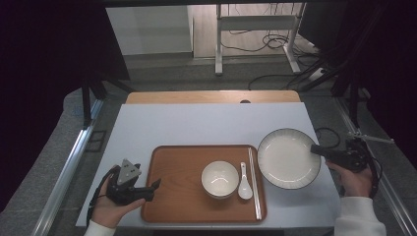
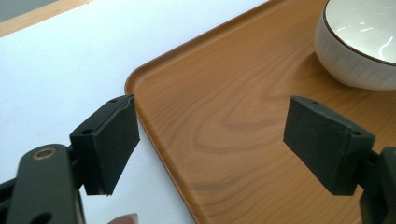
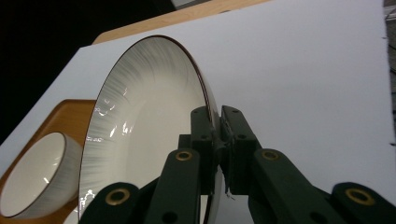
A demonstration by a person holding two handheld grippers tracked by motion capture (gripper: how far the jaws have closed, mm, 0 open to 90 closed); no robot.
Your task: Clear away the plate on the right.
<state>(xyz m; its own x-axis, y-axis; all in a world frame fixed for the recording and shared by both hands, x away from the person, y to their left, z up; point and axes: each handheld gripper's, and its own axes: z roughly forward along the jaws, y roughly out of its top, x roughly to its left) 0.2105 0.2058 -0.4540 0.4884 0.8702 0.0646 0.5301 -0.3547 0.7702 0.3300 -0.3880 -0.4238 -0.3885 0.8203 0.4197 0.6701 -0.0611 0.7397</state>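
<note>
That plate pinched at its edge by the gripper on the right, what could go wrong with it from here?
The right gripper clamps only the plate's thin rim, so the smooth plate might slip or swing out of the jaws. If it heads for the tray, it could knock the chopsticks or the spoon lying near the tray's right edge, perhaps the bowl too. The left gripper hangs open over the tray's corner and steadies nothing.

My black right gripper (image 3: 218, 140) pinches a white plate (image 1: 287, 157) with fine grey streaks and a dark rim, beside a wood-grain brown tray (image 1: 177, 196) carrying a white bowl (image 1: 219, 178), white spoon (image 1: 244, 183) and pale chopsticks (image 1: 254, 182).
</note>
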